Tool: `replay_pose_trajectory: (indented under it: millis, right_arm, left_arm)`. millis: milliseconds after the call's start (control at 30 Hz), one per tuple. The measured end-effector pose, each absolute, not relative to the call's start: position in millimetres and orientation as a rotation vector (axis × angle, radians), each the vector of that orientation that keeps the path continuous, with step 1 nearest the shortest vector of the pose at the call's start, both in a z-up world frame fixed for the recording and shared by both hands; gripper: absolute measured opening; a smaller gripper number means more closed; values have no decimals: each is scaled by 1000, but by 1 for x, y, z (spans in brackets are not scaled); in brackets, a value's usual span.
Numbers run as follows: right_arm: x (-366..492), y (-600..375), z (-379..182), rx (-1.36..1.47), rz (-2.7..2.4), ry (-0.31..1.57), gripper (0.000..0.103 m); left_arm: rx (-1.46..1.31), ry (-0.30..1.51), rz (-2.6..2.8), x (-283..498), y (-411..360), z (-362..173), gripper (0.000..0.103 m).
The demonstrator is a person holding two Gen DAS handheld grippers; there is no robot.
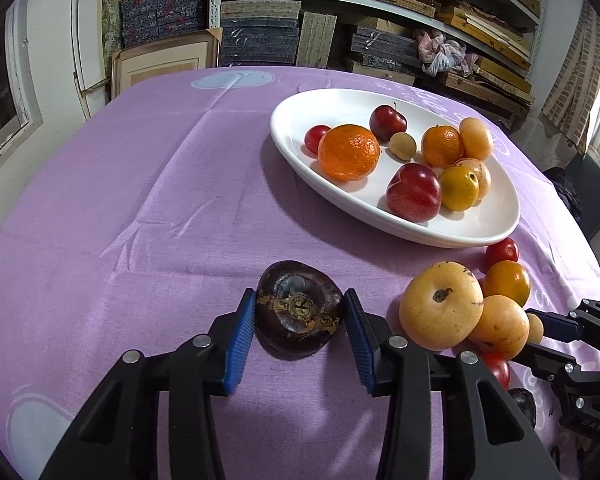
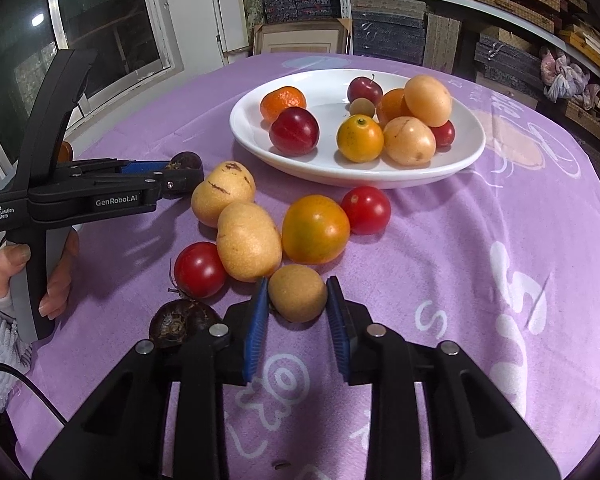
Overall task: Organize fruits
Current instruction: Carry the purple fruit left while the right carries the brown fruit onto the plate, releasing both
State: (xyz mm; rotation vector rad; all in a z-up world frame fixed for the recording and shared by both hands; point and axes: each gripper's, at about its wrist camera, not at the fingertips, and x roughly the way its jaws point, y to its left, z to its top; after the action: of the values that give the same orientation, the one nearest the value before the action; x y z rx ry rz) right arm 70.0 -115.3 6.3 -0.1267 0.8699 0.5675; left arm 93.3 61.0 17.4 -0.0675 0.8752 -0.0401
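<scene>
My left gripper (image 1: 300, 314) has its blue pads on both sides of a dark purple mangosteen (image 1: 300, 308) that rests on the purple cloth; the pads touch it. My right gripper (image 2: 298, 300) has its pads against a small tan round fruit (image 2: 298, 292) on the cloth. A white oval plate (image 1: 480, 224) holds several fruits: oranges, red plums, yellow fruits. The plate also shows in the right wrist view (image 2: 256, 140). Loose yellow fruits (image 2: 248, 240), an orange tomato (image 2: 314, 228) and red tomatoes (image 2: 366, 210) lie between the plate and my right gripper.
A second mangosteen (image 2: 182, 322) lies left of my right gripper. The left gripper's body (image 2: 80, 196) and the hand holding it are at the left. Shelves of boxes (image 1: 380, 0) stand behind the table (image 1: 140, 184). A window (image 2: 80, 20) is at the far left.
</scene>
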Motion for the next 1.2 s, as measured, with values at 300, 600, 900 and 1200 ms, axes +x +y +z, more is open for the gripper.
replay_pose_trajectory:
  millis: [300, 600, 900, 1200]
  right_arm:
    - [58, -130, 16, -117, 538, 793, 29]
    - [68, -175, 101, 29, 484, 590, 29]
    - [137, -153, 146, 210, 538, 507, 29]
    - [206, -98, 67, 28, 501, 704, 29]
  left_arm:
    - [-64, 806, -11, 85, 62, 26, 44]
    - [-116, 695, 5, 102, 67, 90, 44]
    - [-176, 678, 19, 173, 46, 118, 44]
    - [-157, 810, 2, 239, 42, 66, 44]
